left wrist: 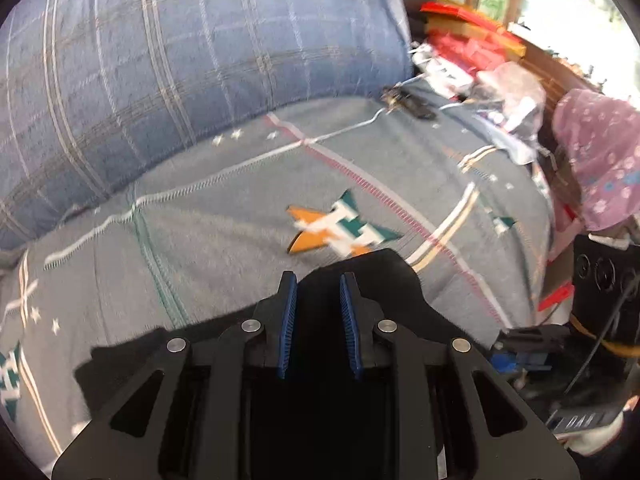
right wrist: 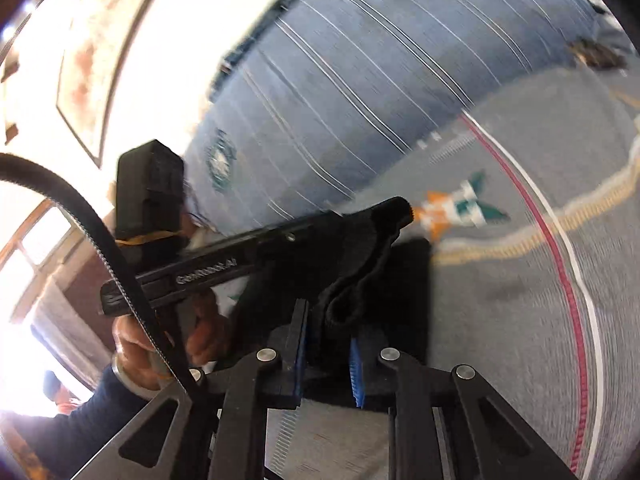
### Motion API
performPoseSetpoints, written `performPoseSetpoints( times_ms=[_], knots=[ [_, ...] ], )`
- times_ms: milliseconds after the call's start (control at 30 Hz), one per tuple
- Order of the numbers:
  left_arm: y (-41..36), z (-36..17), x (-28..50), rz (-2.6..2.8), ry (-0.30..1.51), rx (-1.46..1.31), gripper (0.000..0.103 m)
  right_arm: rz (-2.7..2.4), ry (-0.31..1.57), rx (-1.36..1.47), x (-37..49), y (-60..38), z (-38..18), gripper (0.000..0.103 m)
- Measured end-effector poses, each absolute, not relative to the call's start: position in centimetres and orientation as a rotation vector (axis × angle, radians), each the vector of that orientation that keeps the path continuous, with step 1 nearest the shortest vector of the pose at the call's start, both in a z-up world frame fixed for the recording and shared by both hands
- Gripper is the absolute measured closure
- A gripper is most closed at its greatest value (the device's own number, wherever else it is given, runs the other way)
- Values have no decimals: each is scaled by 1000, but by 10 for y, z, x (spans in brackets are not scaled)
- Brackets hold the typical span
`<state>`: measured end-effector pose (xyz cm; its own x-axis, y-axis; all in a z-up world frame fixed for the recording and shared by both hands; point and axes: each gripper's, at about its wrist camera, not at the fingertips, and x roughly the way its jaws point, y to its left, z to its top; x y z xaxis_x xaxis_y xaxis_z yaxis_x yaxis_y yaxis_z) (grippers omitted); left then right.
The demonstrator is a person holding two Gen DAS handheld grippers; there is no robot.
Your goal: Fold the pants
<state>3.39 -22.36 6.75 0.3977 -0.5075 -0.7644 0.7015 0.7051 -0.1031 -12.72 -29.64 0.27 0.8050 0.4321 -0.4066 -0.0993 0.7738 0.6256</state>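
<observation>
The black pants [left wrist: 360,276] lie on the grey patterned bed cover, under and ahead of my left gripper [left wrist: 318,280]. Its blue pads [left wrist: 290,320] stand a little apart with black cloth between and below them; whether they pinch it I cannot tell. In the right wrist view my right gripper [right wrist: 328,320] is shut on a bunched fold of the black pants [right wrist: 360,280], lifted off the bed. The left gripper's body [right wrist: 224,264], held in a hand, crosses that view to the left and touches the same cloth.
A large blue plaid pillow [left wrist: 180,60] lies behind the pants. The grey bed cover [left wrist: 240,216] has star motifs. Clutter of red boxes [left wrist: 472,36], plastic bags and a pink cloth [left wrist: 600,152] sits at the right edge. A black cable [right wrist: 80,220] hangs at the left.
</observation>
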Motion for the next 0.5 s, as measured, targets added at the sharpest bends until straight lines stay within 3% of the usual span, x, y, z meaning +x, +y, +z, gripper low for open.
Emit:
performPoseSetpoints(
  times_ms=[167,267,500],
  knots=[
    [-214,67,33,-753,854,200,74,258,615,592,-127,-294,5,84],
    [-206,74,29,-718,830,205,69,170,638,486,-132,-288,20,66],
    [-174,81,19,-659,814,150,69,161,578,464,-140,-290,42,64]
  ],
)
